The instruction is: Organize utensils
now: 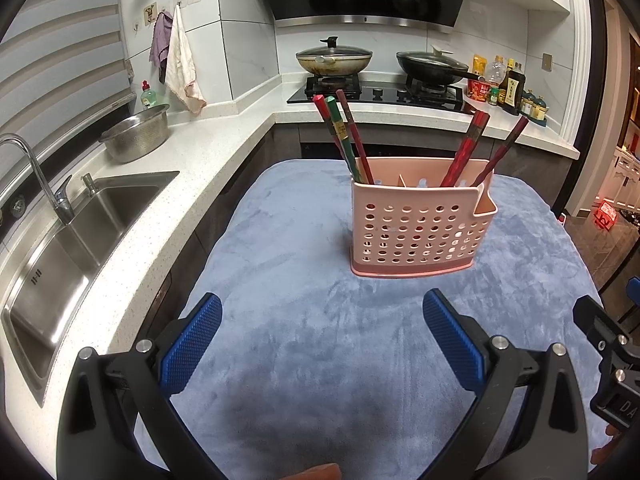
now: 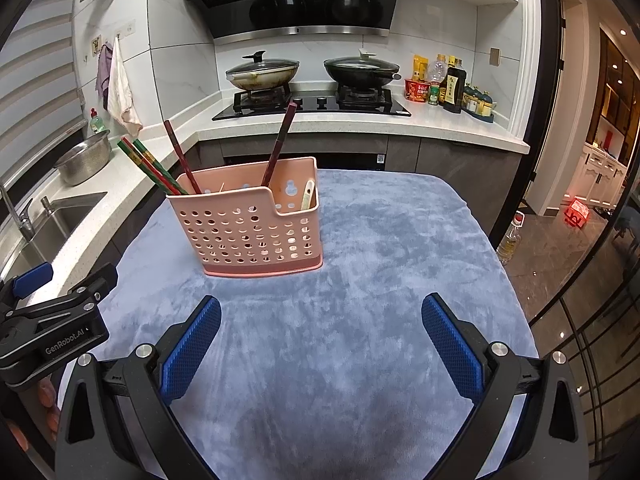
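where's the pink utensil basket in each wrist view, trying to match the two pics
Left wrist view: the pink utensil basket stands right of centre on the blue cloth, beyond the open left gripper.
Right wrist view: the basket stands left of centre, beyond the open right gripper.
Shared landmark: the lidded wok on the stove's left burner, behind the basket in both.

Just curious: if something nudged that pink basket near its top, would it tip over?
Probably, fairly easily. The pink utensil basket looks like thin, perforated plastic, likely light, and it stands tall on a narrow base. The soft blue cloth may grip it, favouring tipping over sliding.
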`<move>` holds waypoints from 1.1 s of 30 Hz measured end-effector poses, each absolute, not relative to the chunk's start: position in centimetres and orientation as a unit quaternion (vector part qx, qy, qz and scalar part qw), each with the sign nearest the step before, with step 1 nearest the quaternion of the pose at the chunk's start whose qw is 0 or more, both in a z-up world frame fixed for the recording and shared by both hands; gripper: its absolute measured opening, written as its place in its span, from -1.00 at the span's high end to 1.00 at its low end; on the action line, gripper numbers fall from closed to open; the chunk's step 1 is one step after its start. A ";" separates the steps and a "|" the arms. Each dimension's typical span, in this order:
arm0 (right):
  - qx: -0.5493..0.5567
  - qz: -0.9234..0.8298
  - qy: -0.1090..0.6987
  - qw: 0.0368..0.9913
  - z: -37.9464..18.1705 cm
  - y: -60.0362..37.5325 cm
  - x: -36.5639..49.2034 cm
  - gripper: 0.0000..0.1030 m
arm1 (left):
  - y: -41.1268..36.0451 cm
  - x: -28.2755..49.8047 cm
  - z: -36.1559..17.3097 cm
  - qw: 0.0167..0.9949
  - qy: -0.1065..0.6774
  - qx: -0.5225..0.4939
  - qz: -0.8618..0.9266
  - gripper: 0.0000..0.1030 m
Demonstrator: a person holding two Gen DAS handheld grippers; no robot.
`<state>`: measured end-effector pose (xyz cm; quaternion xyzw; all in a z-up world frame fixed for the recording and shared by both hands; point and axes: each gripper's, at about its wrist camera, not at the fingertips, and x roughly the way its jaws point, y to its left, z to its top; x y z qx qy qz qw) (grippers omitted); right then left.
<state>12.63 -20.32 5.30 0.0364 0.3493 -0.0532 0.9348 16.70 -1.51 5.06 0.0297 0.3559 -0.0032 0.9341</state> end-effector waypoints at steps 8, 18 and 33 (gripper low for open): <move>0.036 -0.054 0.353 0.933 5.0 -20.3 12.6 -0.89 | -1.5 16.8 5.2 0.937 0.348 0.030 0.004 -0.87; 0.035 -0.054 0.354 0.933 5.0 -20.3 12.6 -0.89 | -1.5 17.0 5.1 0.935 0.352 0.031 0.007 -0.87; 0.033 -0.056 0.353 0.933 5.1 -20.3 12.7 -0.89 | -1.5 17.0 5.1 0.936 0.352 0.033 0.002 -0.87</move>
